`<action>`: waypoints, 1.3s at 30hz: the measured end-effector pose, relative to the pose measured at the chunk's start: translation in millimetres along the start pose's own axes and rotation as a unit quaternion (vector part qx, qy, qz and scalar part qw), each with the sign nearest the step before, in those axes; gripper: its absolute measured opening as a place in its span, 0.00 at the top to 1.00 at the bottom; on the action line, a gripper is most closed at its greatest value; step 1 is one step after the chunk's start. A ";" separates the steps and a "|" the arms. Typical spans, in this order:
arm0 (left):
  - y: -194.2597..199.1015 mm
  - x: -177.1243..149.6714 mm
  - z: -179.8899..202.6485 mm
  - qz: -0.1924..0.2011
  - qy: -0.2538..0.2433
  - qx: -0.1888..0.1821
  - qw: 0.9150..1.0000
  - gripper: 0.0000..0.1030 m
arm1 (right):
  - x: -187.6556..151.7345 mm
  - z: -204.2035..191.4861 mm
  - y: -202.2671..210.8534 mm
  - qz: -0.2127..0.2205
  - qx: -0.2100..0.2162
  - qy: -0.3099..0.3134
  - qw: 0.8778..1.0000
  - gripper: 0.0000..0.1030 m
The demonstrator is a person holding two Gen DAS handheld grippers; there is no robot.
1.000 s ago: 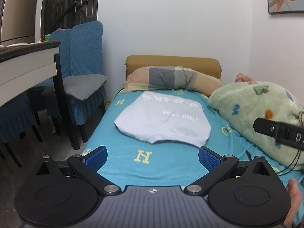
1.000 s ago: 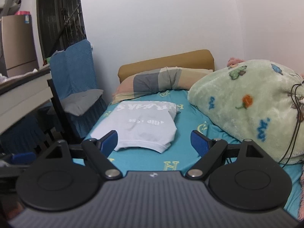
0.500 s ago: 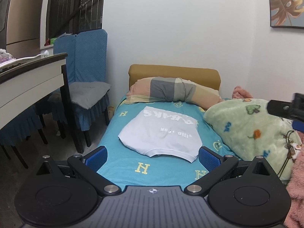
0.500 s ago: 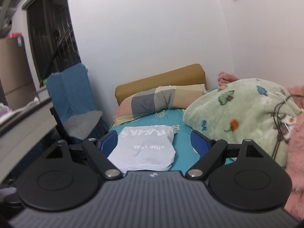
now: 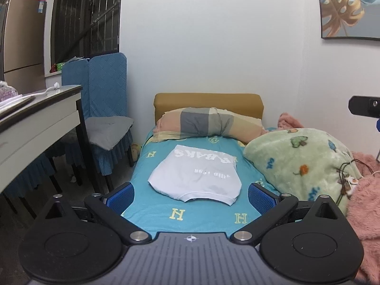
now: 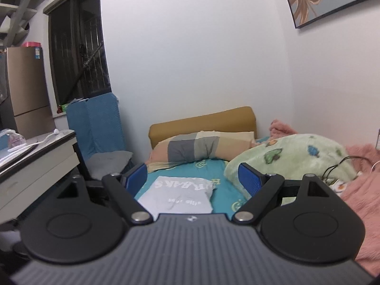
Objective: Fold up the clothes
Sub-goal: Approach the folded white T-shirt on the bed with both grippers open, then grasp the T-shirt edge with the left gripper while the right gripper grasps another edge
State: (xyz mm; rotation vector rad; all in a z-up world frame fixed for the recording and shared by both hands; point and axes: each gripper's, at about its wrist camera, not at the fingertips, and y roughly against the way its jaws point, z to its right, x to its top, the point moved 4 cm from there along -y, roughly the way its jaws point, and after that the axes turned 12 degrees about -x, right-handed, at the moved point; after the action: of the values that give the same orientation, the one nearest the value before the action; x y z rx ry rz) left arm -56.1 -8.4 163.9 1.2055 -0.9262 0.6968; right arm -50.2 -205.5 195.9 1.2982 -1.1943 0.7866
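I see the folded white T-shirt [image 5: 196,175] lying flat on the bed [image 5: 152,210], on its teal sheet printed with yellow letters, and I take it as my landmark. The left gripper [image 5: 191,196] hangs over the near end of the bed with its jaws spread wide and nothing between them; the shirt's near hem sits beyond and between the two blue pads [image 5: 120,197], clear of both. The right gripper [image 6: 193,178] is tilted upward, its jaws also wide apart and empty, and in its view the shirt [image 6: 177,198] shows low in the gap, partly cut off by the gripper body.

Beyond the shirt a patchwork pillow [image 5: 206,124] lies across the bed against the tan headboard [image 5: 209,101]. To the shirt's right, a bundled green blanket [image 5: 301,161] with small animal prints rises close beside it, with a dark cord trailing over it, and a pink fleece [image 5: 365,204] is heaped further right. To the shirt's left, off the bed, stands a chair [image 5: 106,99] in a blue cover with a grey cushion, and nearer me the counter [image 5: 38,121], carrying a white cable. A framed leaf picture [image 5: 344,7] hangs on the wall above the blanket. A black piece of the other rig pokes in at the right edge of the left view.
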 end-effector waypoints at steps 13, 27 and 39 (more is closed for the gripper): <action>-73.0 65.5 -12.1 -0.097 0.009 0.045 0.994 0.00 | -2.9 8.2 -85.2 -0.024 -0.005 0.013 1.000 0.17; -347.6 -67.4 -90.7 -0.137 -0.060 0.027 0.988 0.14 | -161.8 -26.9 -289.6 -0.093 0.048 0.022 0.994 0.18; -456.2 -134.9 -89.0 -0.092 -0.200 0.018 0.975 0.21 | -272.2 -67.9 -389.4 -0.163 0.068 0.162 0.971 0.22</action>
State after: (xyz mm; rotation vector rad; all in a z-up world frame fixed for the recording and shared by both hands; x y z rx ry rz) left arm 289.7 -26.4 -174.3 1.4734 -1.1166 0.3265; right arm 261.0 -154.3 -165.9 1.3710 -0.6545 0.8094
